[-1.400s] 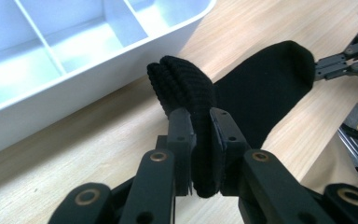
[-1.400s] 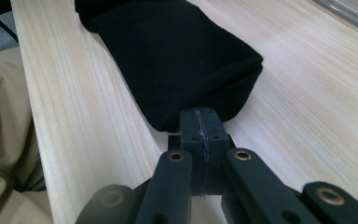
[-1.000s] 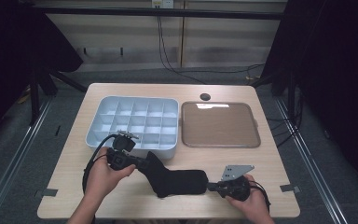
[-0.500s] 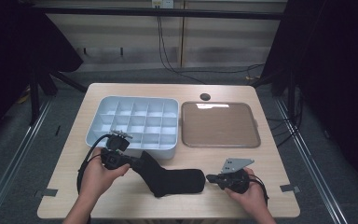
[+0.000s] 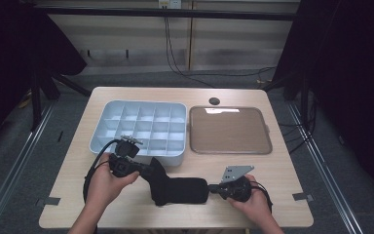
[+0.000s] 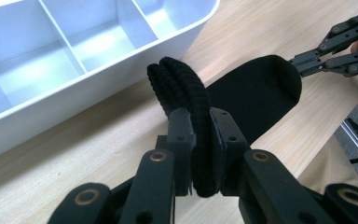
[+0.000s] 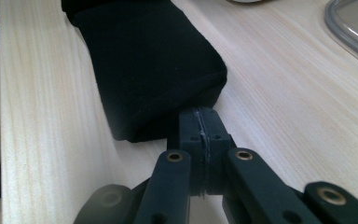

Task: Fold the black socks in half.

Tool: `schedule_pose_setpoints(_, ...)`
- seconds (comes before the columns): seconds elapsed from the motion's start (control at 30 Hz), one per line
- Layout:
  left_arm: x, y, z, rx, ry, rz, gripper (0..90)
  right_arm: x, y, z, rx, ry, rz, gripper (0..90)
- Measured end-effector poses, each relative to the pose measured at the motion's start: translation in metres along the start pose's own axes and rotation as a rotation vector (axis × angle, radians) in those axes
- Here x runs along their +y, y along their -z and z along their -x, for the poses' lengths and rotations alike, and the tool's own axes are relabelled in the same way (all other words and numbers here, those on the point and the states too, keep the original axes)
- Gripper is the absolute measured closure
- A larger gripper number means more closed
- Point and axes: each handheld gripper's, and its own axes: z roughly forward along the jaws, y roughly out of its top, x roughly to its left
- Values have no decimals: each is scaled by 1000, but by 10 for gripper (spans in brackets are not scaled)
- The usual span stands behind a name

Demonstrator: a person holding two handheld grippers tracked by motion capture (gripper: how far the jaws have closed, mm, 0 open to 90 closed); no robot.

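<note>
Black sock (image 5: 177,187) lies on the worktop (image 5: 282,178), just in front of the white compartment tray (image 5: 141,129). Left gripper (image 6: 200,140) fingers clamp its ribbed cuff; right gripper (image 7: 200,128) fingers pinch tight on the toe edge.

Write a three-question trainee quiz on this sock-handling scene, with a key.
1. True or false: the left claw is clamped on the ribbed cuff of the black sock.
2. What lies right of the divided white tray? A) a red bowl B) a flat brown-tinted lid C) a pair of scissors
3. Where on the sock does the right claw sit?

Key: 1 true. 2 B. 3 At the toe end, jaws shut; whether fabric is pinched between them cannot be told.
</note>
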Motion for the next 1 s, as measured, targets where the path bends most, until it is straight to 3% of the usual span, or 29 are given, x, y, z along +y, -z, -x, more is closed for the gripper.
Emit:
schedule_pose_setpoints(0.4,5,-8,13,-18,-29,-15,796,2,-2,-3,13,0,4,898)
schedule_pose_setpoints(0.53,5,-10,16,-42,-36,-18,796,3,-3,-4,20,-1,8,897)
schedule_pose_setpoints(1.0,9,-22,25,-48,-48,-39,798,5,-6,-7,28,11,6,898)
